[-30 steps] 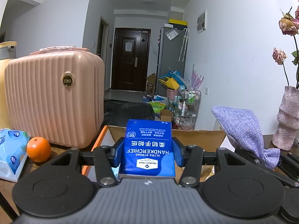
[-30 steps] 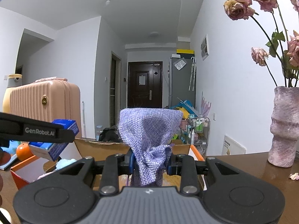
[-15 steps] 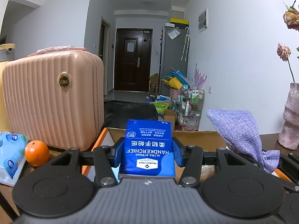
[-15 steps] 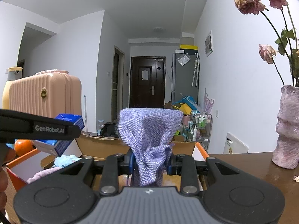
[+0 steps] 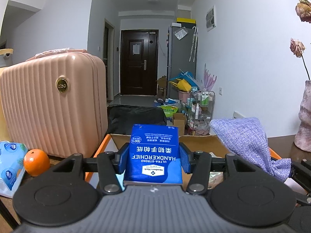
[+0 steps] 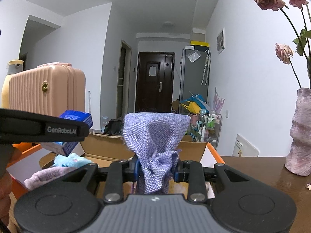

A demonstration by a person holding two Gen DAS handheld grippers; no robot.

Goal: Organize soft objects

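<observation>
Because both loads hang over the same cardboard box (image 6: 108, 147) at once, the likeliest trouble is a tangle above it; the box, open-topped with orange-edged flaps, sits on the brown table (image 6: 262, 170), and the two tools are close together over its mouth. Inside lie a pale purple towel (image 6: 44, 176) and a light blue plush piece (image 6: 73, 160), so room on the left side looks limited; a pack dropped there could, in my judgement, land on soft heaps, tip and slide out over the low flap.

Next in size is the purple woven cloth (image 6: 153, 137); the right gripper (image 6: 156, 169) is clamped on its bunched lower part, and the cloth stands upward from the pinch, flaring wide at the top, its long axis roughly vertical; being limp, it may flop sideways on release and drape over the box rim rather than fall in.

Smaller is the blue handkerchief pack (image 5: 154, 155); the left gripper (image 5: 153, 160) squeezes its two side faces, the pack's long axis running forward along the fingers, its printed face up and its far end towards the box; seen from the right wrist it tilts with the far end raised. Its slick wrapper could slip if the grip eases early; the orange (image 5: 36, 162) beside the pink suitcase (image 5: 52, 104) lies well clear.
</observation>
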